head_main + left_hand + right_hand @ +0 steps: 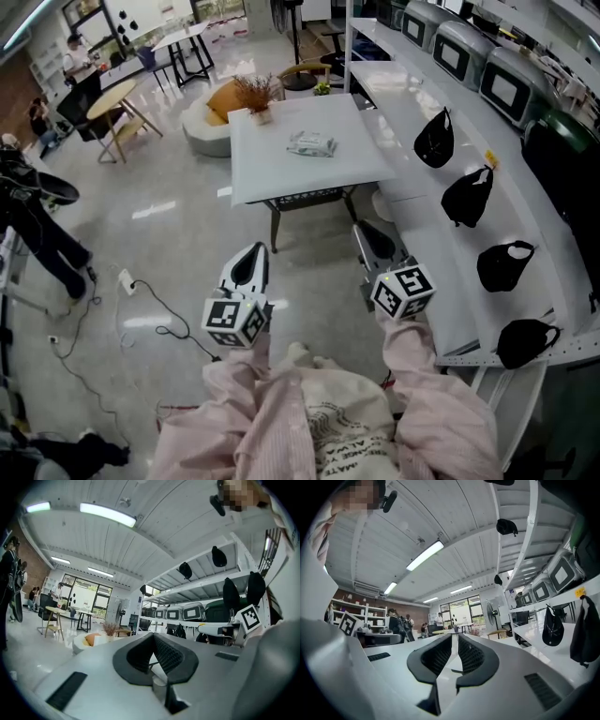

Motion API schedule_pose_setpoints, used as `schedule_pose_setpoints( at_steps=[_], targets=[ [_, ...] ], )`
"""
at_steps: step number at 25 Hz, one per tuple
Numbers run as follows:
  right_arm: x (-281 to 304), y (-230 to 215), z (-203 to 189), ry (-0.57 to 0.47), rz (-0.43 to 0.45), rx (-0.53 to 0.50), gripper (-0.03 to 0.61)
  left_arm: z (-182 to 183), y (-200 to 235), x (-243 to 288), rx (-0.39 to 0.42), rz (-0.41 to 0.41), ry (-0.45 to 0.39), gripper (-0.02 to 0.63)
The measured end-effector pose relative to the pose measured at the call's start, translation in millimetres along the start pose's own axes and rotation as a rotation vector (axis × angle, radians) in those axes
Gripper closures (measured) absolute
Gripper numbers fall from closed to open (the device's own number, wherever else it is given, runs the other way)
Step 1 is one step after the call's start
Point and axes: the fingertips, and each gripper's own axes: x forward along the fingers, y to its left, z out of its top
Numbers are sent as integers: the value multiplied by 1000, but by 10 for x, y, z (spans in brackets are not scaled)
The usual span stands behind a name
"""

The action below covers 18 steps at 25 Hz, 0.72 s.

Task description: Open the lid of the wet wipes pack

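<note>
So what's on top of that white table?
A wet wipes pack near its middle and a vase of dried twigs at the far left corner. The pack's underside is hidden.

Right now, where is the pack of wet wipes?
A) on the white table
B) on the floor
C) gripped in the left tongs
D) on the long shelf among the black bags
A: the wet wipes pack lies on the white table, with nothing holding it.

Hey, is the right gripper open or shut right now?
Shut. In its own view the right gripper has its ribbed pads nearly touching at the tips, with nothing held between them.
</note>
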Motion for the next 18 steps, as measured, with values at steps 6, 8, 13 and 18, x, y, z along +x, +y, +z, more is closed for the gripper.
schedule_pose_setpoints(
  at_steps=[6,8,13,18],
  targets=[
    [77,-42,-65,12,2,-8,488,-37,38,36,-17,15,6,615],
    [107,-67,-77,13,2,-9,488,-48,65,75,-22,18,8,615],
    [226,-243,-135,11,-7,30,487,-107,116,270,-30,15,23,615],
    [442,-442,-203,13,-14,45,469,-225,266,555,-57,14,45,615]
  ],
)
